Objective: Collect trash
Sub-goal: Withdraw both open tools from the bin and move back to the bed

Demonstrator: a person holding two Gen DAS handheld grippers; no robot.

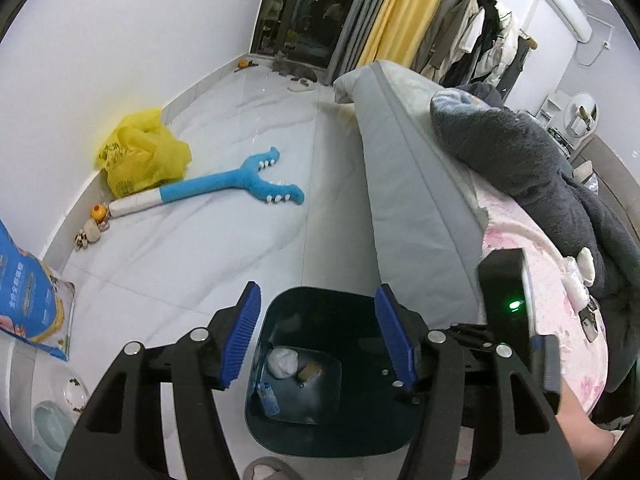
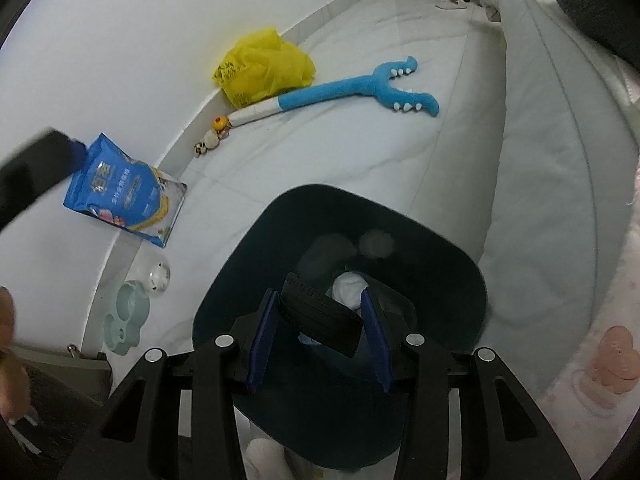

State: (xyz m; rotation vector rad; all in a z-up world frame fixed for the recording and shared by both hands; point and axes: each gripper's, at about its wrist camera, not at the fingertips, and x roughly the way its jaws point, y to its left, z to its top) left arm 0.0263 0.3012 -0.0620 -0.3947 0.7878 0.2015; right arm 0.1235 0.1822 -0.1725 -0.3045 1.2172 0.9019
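A dark teal bin stands on the pale floor beside the bed. In it lie a white crumpled wad, a brownish scrap and a small blue wrapper. Over the bin's mouth hangs my left gripper, open, with nothing between its blue pads. In the right wrist view my right gripper is shut on a black ribbed, tyre-like piece, held tilted above the bin and the white wad. One left finger shows at that view's left edge.
A yellow plastic bag, a blue plush toy and small toys lie by the wall. A blue pouch and a pale pet bowl sit left of the bin. The bed runs along the right.
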